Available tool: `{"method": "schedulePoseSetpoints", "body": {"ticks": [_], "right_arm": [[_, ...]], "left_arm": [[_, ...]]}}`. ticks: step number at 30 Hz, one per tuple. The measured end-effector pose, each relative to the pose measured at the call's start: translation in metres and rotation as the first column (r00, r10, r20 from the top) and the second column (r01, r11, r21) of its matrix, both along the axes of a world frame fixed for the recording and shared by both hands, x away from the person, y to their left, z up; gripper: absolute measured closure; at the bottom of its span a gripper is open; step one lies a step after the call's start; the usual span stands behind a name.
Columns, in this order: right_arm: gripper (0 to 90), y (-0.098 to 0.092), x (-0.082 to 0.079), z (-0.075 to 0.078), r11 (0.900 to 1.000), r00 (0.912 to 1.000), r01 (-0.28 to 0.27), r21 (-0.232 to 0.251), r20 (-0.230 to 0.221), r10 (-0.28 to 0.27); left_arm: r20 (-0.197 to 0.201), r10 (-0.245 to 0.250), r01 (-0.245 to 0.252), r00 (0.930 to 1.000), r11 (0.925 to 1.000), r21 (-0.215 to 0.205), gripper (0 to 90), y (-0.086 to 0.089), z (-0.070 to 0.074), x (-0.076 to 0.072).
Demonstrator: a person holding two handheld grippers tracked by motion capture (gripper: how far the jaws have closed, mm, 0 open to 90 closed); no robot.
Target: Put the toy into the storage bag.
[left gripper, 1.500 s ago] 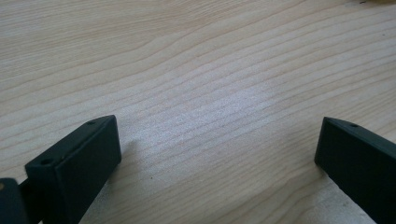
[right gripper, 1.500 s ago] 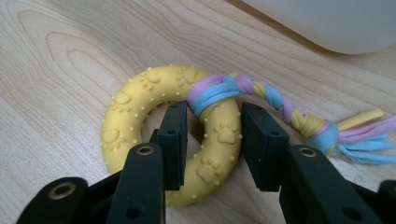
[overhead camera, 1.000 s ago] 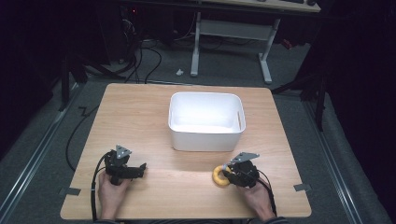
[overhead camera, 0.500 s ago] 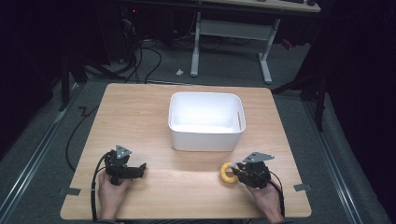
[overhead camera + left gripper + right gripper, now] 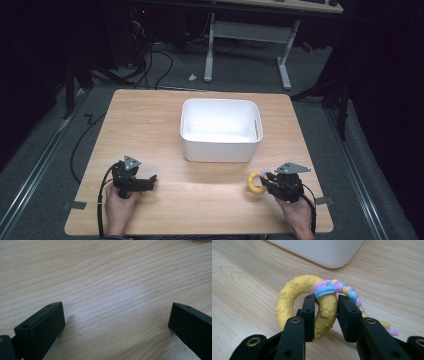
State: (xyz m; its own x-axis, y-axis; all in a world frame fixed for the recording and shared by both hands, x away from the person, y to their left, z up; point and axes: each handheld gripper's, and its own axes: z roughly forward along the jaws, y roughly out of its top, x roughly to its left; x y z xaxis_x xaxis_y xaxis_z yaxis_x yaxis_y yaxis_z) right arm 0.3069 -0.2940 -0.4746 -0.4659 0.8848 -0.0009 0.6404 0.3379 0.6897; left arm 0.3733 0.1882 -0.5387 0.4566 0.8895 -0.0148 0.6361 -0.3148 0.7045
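A yellow ring toy (image 5: 299,297) with paw prints and a braided pastel rope (image 5: 342,290) is clamped in my right gripper (image 5: 325,315), whose two jaws press on the ring's near side. In the high view the ring toy (image 5: 255,182) lies at the table's front right, with the right gripper (image 5: 265,181) shut on it. My left gripper (image 5: 147,181) rests at the front left, held by a hand. Its jaws stand wide open over bare wood, and the left gripper (image 5: 116,317) holds nothing. A white bin (image 5: 220,147) stands in the middle of the table.
The wooden table (image 5: 150,115) has bare room to the left of and behind the bin. The bin's corner (image 5: 329,255) sits just beyond the ring. Cables trail off the left edge (image 5: 80,150). A desk frame (image 5: 247,35) stands on the floor behind the table.
My right gripper has moved a little to the right and toward the front edge, taking the ring toy with it. The left gripper has not moved.
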Motion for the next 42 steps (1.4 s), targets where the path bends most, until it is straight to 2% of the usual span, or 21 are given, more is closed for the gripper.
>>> {"method": "schedulePoseSetpoints", "body": {"ticks": [8,22,34,42], "right_arm": [[68.8,-0.014,-0.003,0.012,0.999,0.9992,0.035,0.013,0.016,-0.035],[68.8,-0.023,-0.002,0.03,0.998,0.9976,0.05,0.05,0.046,-0.052],[68.8,-0.029,0.004,0.06,0.995,0.9945,0.043,0.094,0.091,-0.051],[68.8,-0.028,0.012,0.076,0.995,0.993,0.036,0.095,0.108,-0.046]], "left_arm": [[0.0,0.0,0.0,1.0,1.0,0.0,0.8,0.0,0.0,0.0],[0.0,0.0,0.0,1.0,1.0,0.0,0.8,0.0,0.0,0.0],[0.0,0.0,0.0,1.0,1.0,0.0,0.9,0.0,0.0,0.0],[0.0,0.0,0.0,1.0,1.0,0.0,0.9,0.0,0.0,0.0]]}}
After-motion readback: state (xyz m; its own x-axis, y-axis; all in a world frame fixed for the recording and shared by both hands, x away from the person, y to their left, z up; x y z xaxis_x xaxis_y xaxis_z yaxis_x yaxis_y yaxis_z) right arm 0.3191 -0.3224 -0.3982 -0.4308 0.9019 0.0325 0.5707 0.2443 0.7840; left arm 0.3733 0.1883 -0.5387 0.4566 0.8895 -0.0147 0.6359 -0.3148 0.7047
